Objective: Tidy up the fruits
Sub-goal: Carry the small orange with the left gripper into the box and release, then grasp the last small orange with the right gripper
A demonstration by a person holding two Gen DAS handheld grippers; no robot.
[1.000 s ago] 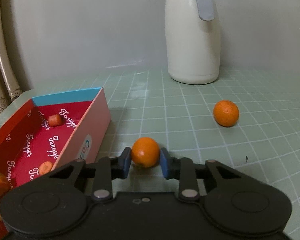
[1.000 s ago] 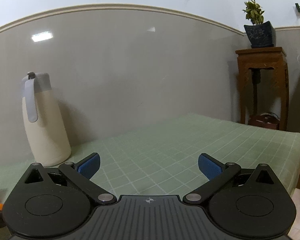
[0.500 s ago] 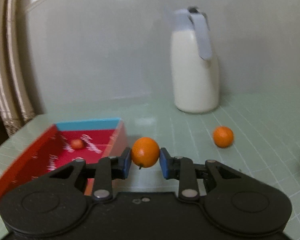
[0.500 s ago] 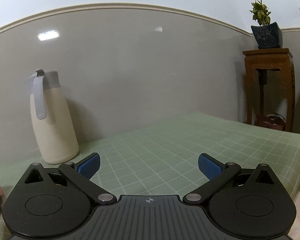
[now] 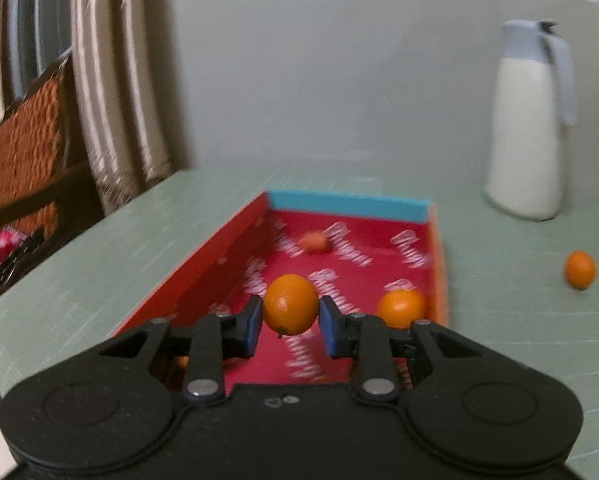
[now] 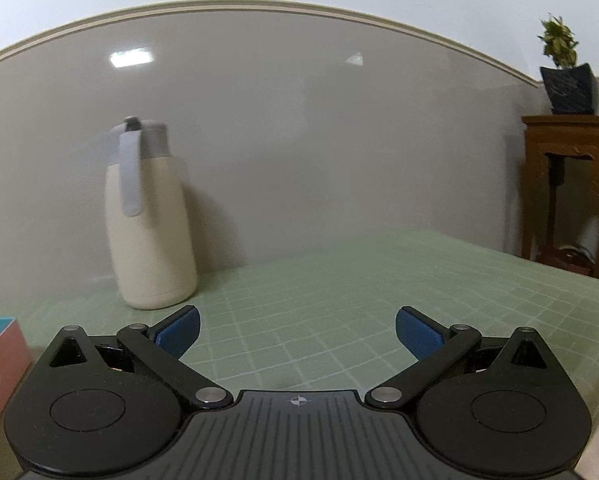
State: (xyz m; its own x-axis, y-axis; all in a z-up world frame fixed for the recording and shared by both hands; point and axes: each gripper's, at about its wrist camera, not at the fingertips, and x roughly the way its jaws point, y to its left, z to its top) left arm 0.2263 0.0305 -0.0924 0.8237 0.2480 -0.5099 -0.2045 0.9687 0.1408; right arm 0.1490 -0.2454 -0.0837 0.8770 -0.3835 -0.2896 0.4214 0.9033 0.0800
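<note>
Your left gripper (image 5: 290,326) pinches a round orange (image 5: 290,304) between its blue pads, above the open red box (image 5: 203,276) with white lettering and a blue far wall. A second orange (image 5: 400,307) sits by the box's right wall, and a smaller blurred fruit (image 5: 314,242) lies near the far end. A third orange (image 5: 579,269) rests on the green table (image 5: 519,320), well right of the box.

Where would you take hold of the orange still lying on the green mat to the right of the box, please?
Grip the loose orange across its widest middle, coming down from above with open fingers. It is small and rounded, so any lower or off-centre pinch may squirt it away. It lies alone on the green mat, clear of the red box and the cream jug, so either side is free.
</note>
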